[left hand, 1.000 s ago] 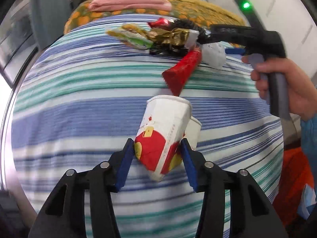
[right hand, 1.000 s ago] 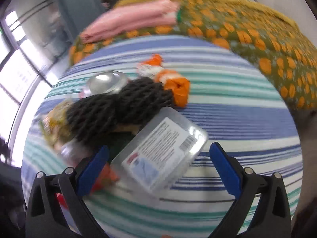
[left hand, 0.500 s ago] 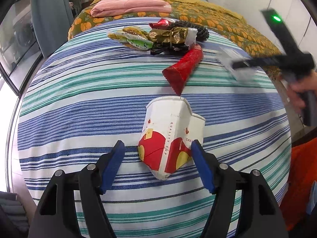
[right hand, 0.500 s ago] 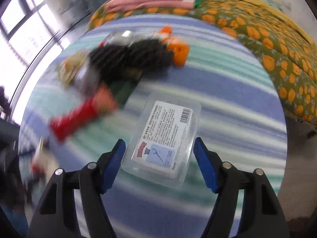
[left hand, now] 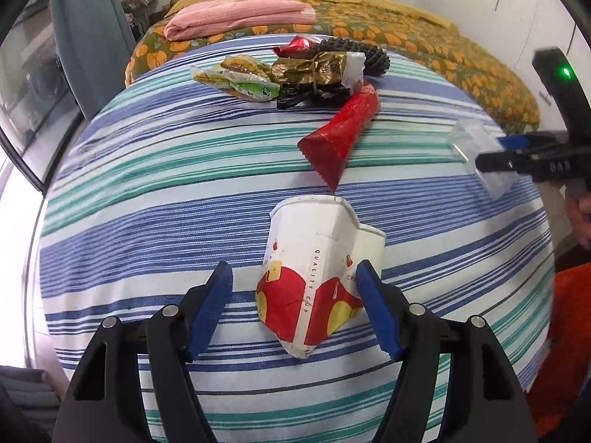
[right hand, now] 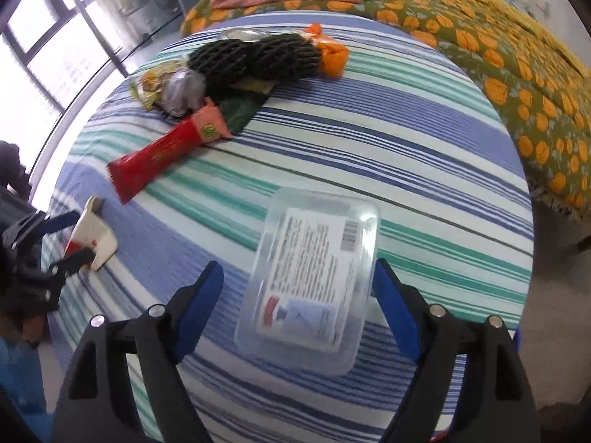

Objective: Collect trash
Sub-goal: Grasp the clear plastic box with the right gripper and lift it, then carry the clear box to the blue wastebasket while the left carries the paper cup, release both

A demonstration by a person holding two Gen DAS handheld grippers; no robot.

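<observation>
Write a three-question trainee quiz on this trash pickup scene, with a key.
1. True or false: the crushed paper cup is lifted clear of the striped cloth.
2. Which lies between the right gripper's fingers: A) red wrapper, B) clear plastic box, C) black foam net?
3. Fill in: the left gripper stands around the ____.

Key: 1 false; 2 B; 3 paper cup.

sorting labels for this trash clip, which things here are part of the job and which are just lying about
Part of the job:
- crushed paper cup
- clear plastic box
- red wrapper
- pile of snack wrappers
- black foam net

Just lying about:
- striped sheet
- folded pink cloth
- orange-flowered blanket
</observation>
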